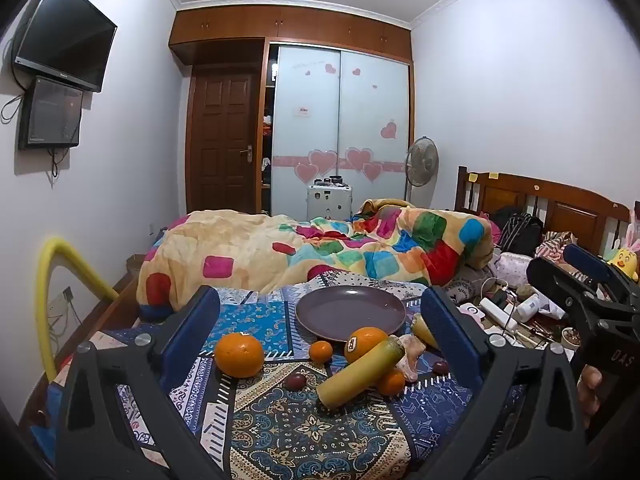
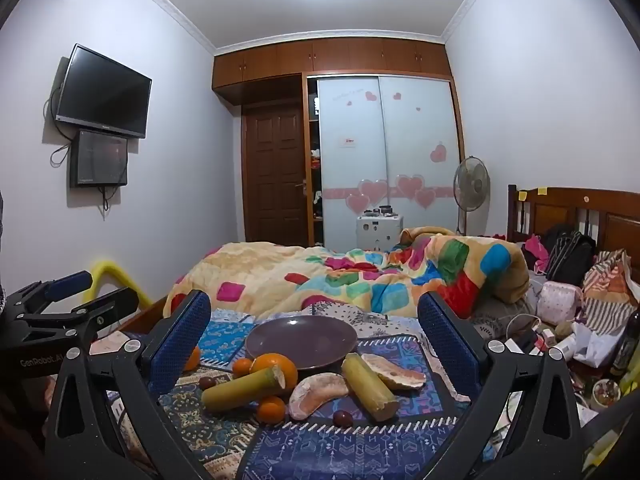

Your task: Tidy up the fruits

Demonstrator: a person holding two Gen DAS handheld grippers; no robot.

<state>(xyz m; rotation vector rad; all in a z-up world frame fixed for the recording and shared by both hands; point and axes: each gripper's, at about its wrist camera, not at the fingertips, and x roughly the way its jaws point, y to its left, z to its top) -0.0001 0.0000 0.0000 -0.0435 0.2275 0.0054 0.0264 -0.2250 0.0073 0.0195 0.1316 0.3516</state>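
An empty purple plate [image 1: 350,312] [image 2: 301,340] lies on the patterned bedspread. In front of it lie two big oranges [image 1: 239,355] [image 1: 366,343], small tangerines [image 1: 321,351] [image 2: 271,409], two yellow-green sugarcane pieces [image 1: 360,374] [image 2: 370,386], two pomelo wedges [image 2: 318,394] [image 2: 394,372] and dark grapes [image 1: 295,381] [image 2: 343,418]. My left gripper [image 1: 320,320] is open and empty above the fruit. My right gripper [image 2: 314,322] is open and empty, also hovering above the fruit. Each gripper shows at the edge of the other's view.
A colourful quilt [image 1: 320,248] is bunched behind the plate. Clutter of cables, bottles and bags [image 2: 560,332] fills the bed's right side near the wooden headboard [image 1: 540,200]. A yellow foam tube [image 1: 52,280] stands at the left bed edge.
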